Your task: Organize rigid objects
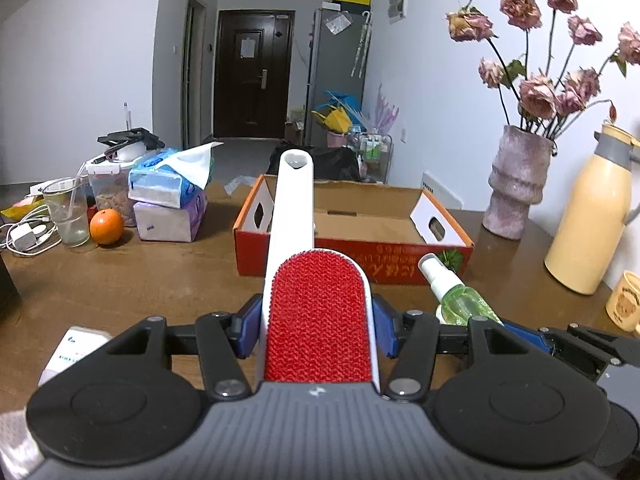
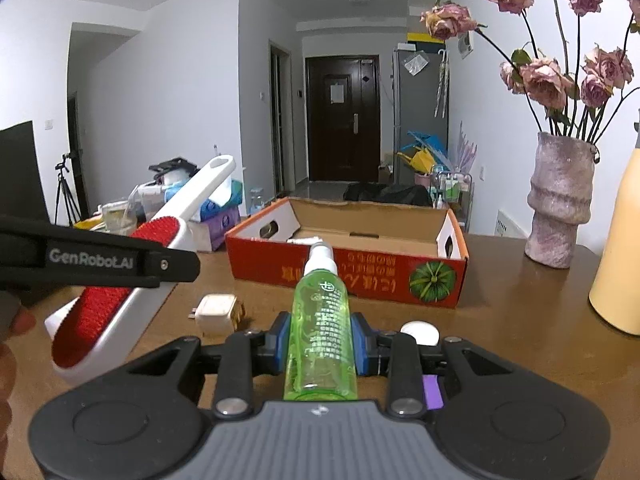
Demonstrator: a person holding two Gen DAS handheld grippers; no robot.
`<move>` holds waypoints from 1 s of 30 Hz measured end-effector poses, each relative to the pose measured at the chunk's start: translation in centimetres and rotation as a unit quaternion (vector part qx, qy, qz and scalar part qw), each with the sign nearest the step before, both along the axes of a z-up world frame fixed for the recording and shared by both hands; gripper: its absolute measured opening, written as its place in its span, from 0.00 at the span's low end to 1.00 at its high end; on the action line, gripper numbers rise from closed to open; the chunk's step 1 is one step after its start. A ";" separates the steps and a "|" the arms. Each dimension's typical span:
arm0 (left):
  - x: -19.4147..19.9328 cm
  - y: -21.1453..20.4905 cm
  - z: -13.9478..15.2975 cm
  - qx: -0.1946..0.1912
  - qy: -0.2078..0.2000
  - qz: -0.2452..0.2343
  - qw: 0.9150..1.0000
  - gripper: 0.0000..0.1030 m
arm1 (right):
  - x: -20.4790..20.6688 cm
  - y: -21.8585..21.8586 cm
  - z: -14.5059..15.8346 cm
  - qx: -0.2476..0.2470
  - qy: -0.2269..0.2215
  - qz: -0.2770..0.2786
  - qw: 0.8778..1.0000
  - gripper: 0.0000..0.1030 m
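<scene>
Nearest, both tools are loaded and lifted off the table (image 2: 520,300): the left gripper (image 1: 316,328) is clamped on a lint brush (image 1: 318,320), handle pointing far, and the right gripper (image 2: 320,344) is clamped on a green spray bottle (image 2: 322,320), nozzle forward. A white plug (image 2: 216,314) and a small white disc (image 2: 420,332) lie on the wood just under them. Farther on sits the open red box (image 2: 360,276), apparently the bin. By my reading the carry step is in hand; next, each item needs moving over the box's near wall, lowering inside, then jaws released.
</scene>
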State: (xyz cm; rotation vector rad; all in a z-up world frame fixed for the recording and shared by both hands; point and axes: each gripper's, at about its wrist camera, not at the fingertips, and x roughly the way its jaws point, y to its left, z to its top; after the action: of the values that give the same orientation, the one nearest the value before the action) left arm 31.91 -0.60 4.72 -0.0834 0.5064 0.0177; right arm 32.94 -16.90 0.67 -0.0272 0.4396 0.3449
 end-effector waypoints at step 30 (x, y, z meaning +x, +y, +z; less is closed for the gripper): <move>11.1 0.4 0.5 -0.033 -0.017 0.020 0.999 0.55 | 10.8 0.6 0.9 0.041 -0.019 -0.057 0.997 0.29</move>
State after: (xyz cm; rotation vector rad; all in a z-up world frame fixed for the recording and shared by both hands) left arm 43.00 -0.24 5.22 -0.1584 0.4706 0.0391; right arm 43.78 -16.32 1.55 0.0714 0.3871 0.2486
